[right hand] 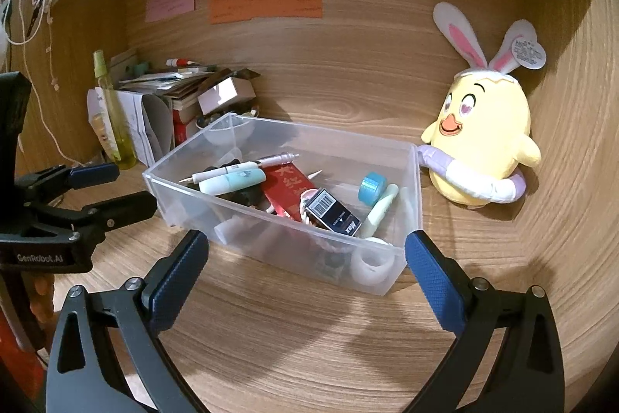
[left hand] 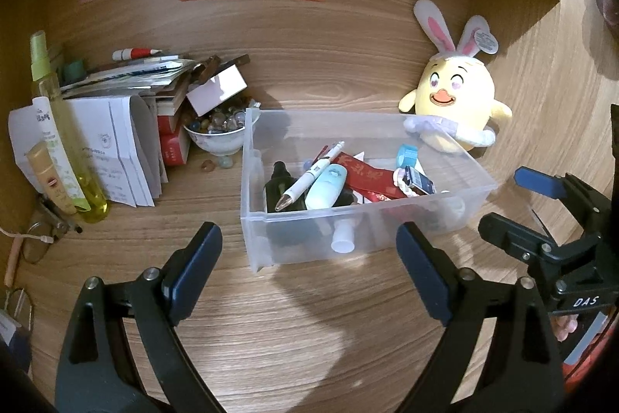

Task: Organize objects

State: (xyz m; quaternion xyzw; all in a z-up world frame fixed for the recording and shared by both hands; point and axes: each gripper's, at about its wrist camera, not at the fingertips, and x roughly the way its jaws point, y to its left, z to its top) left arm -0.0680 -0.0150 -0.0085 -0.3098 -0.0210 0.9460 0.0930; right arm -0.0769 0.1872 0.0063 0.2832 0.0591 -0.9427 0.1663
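Clear bin (left hand: 363,219) of small items on the counter (left hand: 309,316), both claws empty.
Left claw (left hand: 309,258) and right claw (right hand: 305,258) spread wide near it; inside, the white pen (left hand: 309,177) lies diagonally, tip pointing near-left.

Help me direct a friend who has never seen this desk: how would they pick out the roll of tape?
Find the clear plastic bin on the wooden desk, in front of the yellow chick plush. Look inside at the end nearest the plush. The tape roll is the small light-blue ring there, the only round blue thing among pens and packets.
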